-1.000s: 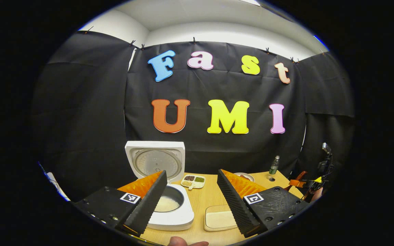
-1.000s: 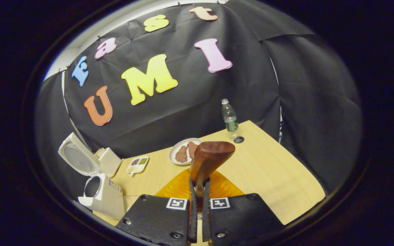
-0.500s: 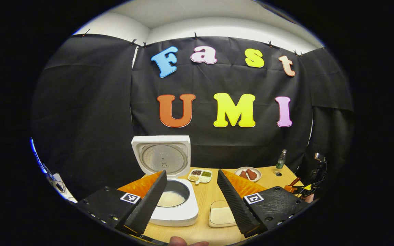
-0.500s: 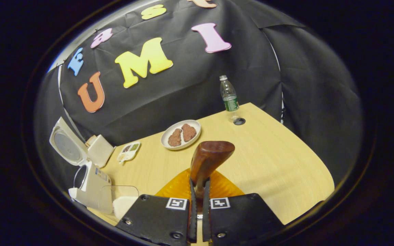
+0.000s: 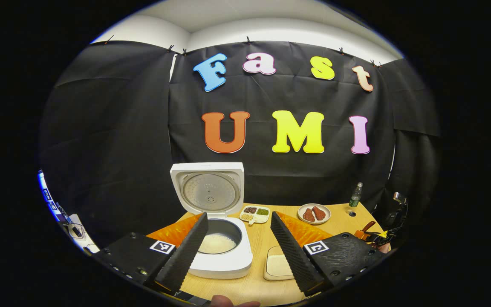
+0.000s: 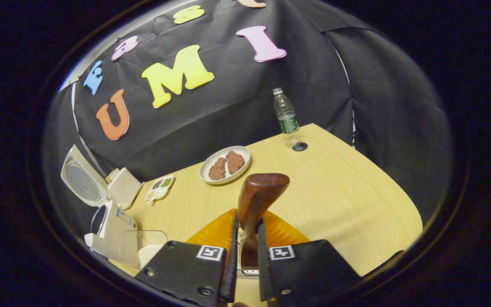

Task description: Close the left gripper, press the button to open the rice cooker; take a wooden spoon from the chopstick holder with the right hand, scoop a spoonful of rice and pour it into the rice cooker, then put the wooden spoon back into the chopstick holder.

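Right now the right gripper [image 6: 245, 273] has its jaws parted slightly around the glossy brown wooden spoon [image 6: 260, 194], apparently above the holder [image 6: 245, 270]; let it drop straight, then back out. Left gripper [image 5: 239, 249] gapes idle. Smooth white cooker [image 5: 222, 253] stands lid-up, rice inside.
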Tool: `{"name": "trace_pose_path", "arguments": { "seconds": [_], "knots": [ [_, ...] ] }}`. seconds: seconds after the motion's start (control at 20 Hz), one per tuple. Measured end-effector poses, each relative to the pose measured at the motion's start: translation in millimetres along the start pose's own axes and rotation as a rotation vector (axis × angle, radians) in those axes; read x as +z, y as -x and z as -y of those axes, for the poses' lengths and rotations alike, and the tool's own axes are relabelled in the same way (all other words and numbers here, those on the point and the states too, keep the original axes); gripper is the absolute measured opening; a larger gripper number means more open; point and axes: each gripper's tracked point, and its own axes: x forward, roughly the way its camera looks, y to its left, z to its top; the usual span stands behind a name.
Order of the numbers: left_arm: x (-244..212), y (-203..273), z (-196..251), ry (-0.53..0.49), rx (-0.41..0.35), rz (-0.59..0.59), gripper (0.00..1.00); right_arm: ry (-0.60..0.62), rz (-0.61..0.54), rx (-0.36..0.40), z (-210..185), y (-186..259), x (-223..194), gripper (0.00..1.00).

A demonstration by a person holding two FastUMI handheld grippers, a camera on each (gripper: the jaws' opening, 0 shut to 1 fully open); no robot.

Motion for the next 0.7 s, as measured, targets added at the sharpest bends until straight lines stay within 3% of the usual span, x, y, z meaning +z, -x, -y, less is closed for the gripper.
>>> {"name": "trace_pose_path", "arguments": {
  "seconds": [0.05,0.1,0.2,0.3,0.7],
  "knots": [
    [0.8,2.0,-0.1,0.001,-0.003,0.005,0.95,0.005,-0.001,0.0,-0.9,0.1,1.1,0.35],
    [2.4,1.3,-0.2,0.005,-0.007,0.011,0.94,0.009,0.002,-0.005,0.4,2.4,3.5,0.55],
    [6.0,-1.3,-0.8,0.013,-0.016,0.021,0.95,0.014,0.017,-0.031,5.6,8.4,10.2,0.82],
    [5.1,-3.3,-5.2,0.021,-0.019,0.023,0.95,0.014,0.03,-0.052,10.4,16.9,19.5,0.96],
    [22.5,-12.8,-29.1,0.05,-0.056,0.088,0.95,0.046,0.194,-0.112,10.6,95.7,92.4,0.96]
  ]
}}
